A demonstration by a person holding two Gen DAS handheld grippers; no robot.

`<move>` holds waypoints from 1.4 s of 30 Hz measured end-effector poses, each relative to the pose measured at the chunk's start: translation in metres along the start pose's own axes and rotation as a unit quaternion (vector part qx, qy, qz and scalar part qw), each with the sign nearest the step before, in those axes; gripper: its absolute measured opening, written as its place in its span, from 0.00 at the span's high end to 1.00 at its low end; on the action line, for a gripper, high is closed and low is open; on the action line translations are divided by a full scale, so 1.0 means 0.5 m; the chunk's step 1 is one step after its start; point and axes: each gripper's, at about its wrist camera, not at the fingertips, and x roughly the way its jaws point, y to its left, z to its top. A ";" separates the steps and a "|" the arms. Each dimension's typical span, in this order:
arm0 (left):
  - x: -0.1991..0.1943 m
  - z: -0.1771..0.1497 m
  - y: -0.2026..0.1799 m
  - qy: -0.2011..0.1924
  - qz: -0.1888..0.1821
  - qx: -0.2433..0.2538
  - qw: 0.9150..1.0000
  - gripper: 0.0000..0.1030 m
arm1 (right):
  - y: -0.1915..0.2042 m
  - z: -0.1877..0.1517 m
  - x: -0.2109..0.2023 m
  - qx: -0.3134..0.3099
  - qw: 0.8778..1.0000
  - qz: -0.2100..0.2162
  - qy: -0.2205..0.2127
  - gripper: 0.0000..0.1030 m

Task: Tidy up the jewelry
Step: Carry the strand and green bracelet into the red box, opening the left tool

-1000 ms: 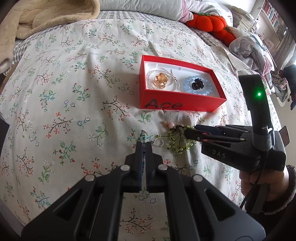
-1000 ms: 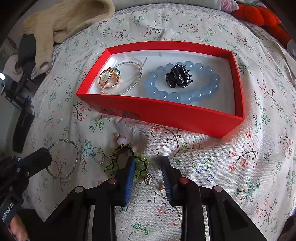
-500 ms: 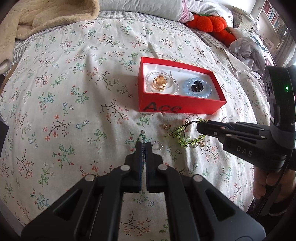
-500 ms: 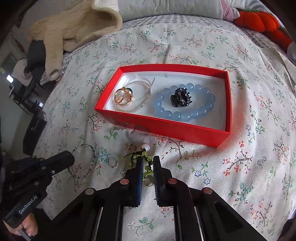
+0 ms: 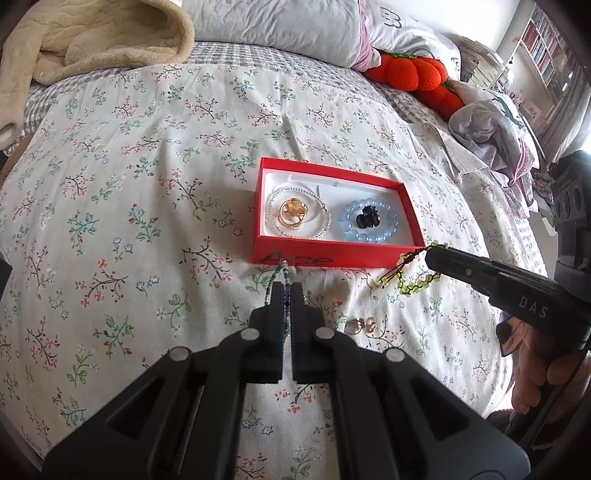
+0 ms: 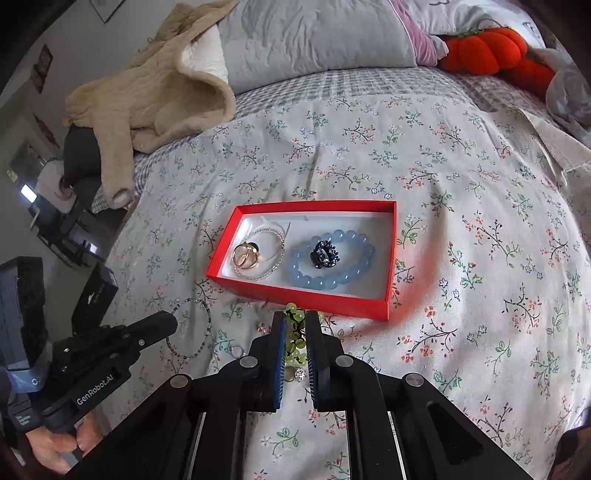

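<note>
A red box (image 5: 332, 258) (image 6: 306, 297) lies on the floral bedspread. It holds a pearl bracelet (image 5: 275, 214), gold rings (image 5: 293, 216), a blue bead bracelet (image 5: 369, 225) and a black hair clip (image 5: 367, 218). My left gripper (image 5: 287, 290) is shut on a thin beaded bracelet (image 5: 281, 271), which hangs as a loop from it in the right wrist view (image 6: 192, 328). My right gripper (image 6: 296, 321) is shut on a green bead bracelet (image 6: 293, 334), held above the bed near the box's front edge; it dangles in the left wrist view (image 5: 410, 280).
Small rings and earrings (image 5: 360, 325) lie on the bedspread in front of the box, and one shows between my right fingers (image 6: 300, 373). A beige blanket (image 5: 92, 40), pillows (image 5: 277, 26) and an orange plush pumpkin (image 5: 406, 72) lie at the head of the bed.
Both grippers have lifted away from the bed, each with its bracelet. The green bracelet has left the bedspread and now hangs by the box's front right corner.
</note>
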 end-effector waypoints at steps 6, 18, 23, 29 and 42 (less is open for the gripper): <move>-0.013 0.035 -0.020 -0.033 -0.028 -0.009 0.999 0.97 | -0.024 0.029 -0.048 0.022 0.999 0.014 -0.032 0.90; 0.066 0.105 -0.071 -0.044 -0.085 -0.028 0.995 0.97 | -0.065 0.077 -0.052 0.046 0.997 0.010 -0.056 0.90; 0.118 0.116 -0.043 -0.027 -0.114 -0.088 0.989 0.97 | -0.061 0.088 -0.026 0.053 0.997 0.015 -0.052 0.90; 0.131 0.125 -0.029 -0.031 -0.056 -0.081 0.995 0.97 | -0.043 0.103 0.003 0.050 0.997 0.027 -0.047 0.90; 0.107 0.125 -0.020 -0.036 0.007 -0.023 0.999 0.75 | 0.005 0.112 0.069 0.032 0.998 0.046 -0.024 0.90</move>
